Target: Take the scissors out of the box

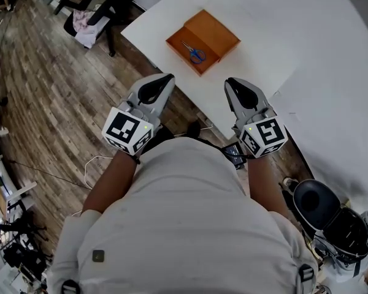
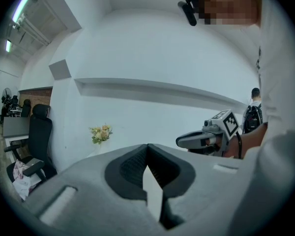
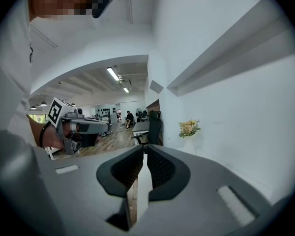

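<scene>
Inside the open orange box point(image 1: 218, 32): blue-handled scissors point(image 1: 195, 54), blades too small to resolve. Left gripper point(image 1: 164, 79) and right gripper point(image 1: 234, 82) closed, empty.

TEXT: none legible | LABELS/BRANDS: none legible | NUMBERS: none legible | SIGNS: black-and-white square marker patterns only, on left cube point(image 1: 128, 131) and right cube point(image 1: 265, 137), no characters

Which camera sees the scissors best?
The head view: the blue-handled scissors lie in plain sight in the open orange box on the white table. Neither gripper view shows them at all.
</scene>
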Demonstrator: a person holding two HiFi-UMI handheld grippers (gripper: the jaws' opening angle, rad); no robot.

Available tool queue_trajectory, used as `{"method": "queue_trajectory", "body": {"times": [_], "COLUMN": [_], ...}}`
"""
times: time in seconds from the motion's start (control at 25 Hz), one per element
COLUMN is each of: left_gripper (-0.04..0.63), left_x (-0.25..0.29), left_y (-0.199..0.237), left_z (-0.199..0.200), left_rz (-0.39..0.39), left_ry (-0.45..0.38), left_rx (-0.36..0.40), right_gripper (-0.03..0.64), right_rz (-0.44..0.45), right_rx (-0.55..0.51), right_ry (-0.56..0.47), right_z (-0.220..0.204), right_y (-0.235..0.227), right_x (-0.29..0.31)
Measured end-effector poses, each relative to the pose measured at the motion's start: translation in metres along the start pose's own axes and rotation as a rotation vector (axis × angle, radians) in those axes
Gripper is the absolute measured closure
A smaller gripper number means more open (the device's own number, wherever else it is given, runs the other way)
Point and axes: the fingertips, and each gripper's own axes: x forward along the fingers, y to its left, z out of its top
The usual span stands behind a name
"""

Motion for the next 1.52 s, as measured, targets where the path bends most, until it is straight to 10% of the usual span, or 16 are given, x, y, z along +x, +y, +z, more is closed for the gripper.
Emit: {"method": "queue_trajectory", "body": {"times": [1.52], "left_gripper": [0.591], "left_x": [0.127], "left_y": [0.159], "left_z": [-0.082], "left_rz": [-0.105], "left_ry": [0.19], "left_rx": [-0.137], "right_gripper": [0.483], "right_rz": [0.014], "right_rx": [-0.045], "right_ry": [0.528], "right_z": [-0.123], "right_y": [-0.087], "right_x": [0.197]}}
